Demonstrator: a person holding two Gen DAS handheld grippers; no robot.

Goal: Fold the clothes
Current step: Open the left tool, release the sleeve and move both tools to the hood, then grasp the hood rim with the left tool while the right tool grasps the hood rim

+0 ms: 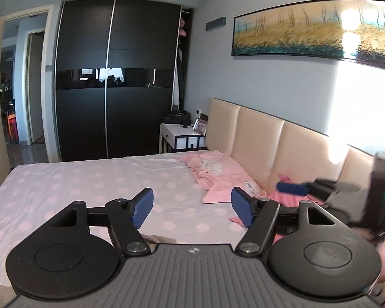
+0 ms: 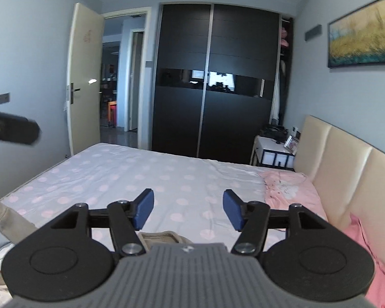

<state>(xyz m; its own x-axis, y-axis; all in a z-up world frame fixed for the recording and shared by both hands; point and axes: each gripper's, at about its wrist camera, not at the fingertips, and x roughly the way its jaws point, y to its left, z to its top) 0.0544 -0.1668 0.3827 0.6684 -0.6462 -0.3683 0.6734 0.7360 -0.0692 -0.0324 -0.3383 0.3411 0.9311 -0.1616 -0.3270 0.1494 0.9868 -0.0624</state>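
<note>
just under my right gripper, at the near edge of the bed, i see a scrap of beige cloth, mostly hidden by the gripper body; i cannot tell what garment it is. both my grippers are spread wide with nothing between the blue pads. my left gripper hovers over the dotted sheet, and the same beige cloth peeks out below it.

the piece i judge worth going for next is the pink garment, crumpled against the padded headboard. it lies ahead and to the right of both grippers, so my right gripper, which shows blurred at the right edge of the left view, is nearer to it. its long axis seems to run along the headboard, from the near right toward the far nightstand. which end is the neck i cannot tell. more pink cloth lies nearer, at my right.

beyond the bed stands the dark wardrobe.
</note>
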